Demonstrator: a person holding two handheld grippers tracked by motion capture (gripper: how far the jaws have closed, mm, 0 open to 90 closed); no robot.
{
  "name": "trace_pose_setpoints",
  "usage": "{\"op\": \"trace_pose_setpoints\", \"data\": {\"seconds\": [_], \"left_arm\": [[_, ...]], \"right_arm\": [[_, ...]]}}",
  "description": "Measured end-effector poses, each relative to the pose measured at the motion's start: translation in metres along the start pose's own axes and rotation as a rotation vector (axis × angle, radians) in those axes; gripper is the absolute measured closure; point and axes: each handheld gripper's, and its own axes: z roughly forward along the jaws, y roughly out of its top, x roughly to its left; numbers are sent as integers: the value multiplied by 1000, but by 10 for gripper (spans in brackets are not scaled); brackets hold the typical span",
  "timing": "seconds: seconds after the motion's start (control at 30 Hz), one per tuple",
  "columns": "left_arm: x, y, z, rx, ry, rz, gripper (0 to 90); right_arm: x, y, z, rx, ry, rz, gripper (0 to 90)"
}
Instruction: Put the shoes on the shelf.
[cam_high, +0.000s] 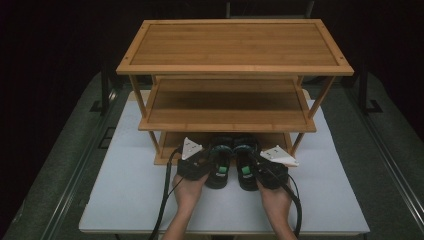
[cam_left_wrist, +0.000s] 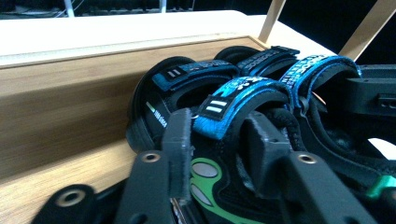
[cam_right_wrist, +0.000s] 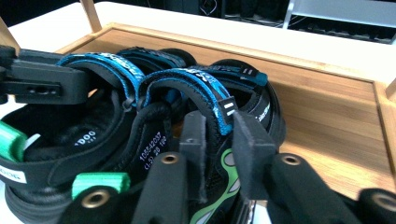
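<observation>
Two black sandals with blue straps and green marks stand side by side, toes on the bottom shelf (cam_high: 272, 139) of a three-shelf wooden rack (cam_high: 235, 47). My left gripper (cam_high: 209, 161) is at the left sandal (cam_high: 220, 170). Its jaws stand on either side of that sandal's bright blue ankle strap (cam_left_wrist: 243, 91), open, not squeezing it. At the right sandal (cam_high: 246, 172), my right gripper (cam_high: 256, 162) has the blue strap's end (cam_right_wrist: 224, 109) between its jaws in the same loose way. The other gripper's black body (cam_left_wrist: 373, 93) (cam_right_wrist: 42, 84) shows at the side of each gripper view.
The rack stands on a white table top (cam_high: 125, 190) with dark floor around it. Slanted rack legs (cam_high: 152, 142) (cam_high: 297, 142) flank the sandals. The middle shelf (cam_high: 227, 107) overhangs the bottom one just beyond the grippers.
</observation>
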Motion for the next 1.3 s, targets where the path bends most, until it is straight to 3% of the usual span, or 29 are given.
{"op": "trace_pose_setpoints", "data": {"seconds": [0.17,0.47,0.87,1.03,1.17,1.3], "left_arm": [[0,0,-6,9,3,37,550],[-5,-2,-22,10,-10,98,463],[-11,-19,-57,-7,-59,168,338],[-15,-27,-56,21,-69,193,309],[-18,-35,-51,56,-70,222,290],[-19,-41,-44,101,-79,224,290]], "right_arm": [[-4,-3,-4,2,-16,-6,623],[-15,-11,-19,-21,12,-13,533],[-20,-28,-58,-59,107,-57,451],[-16,-36,-66,-28,128,-106,429],[-14,-43,-63,-6,144,-121,423],[-13,-51,-57,45,155,-141,408]]}}
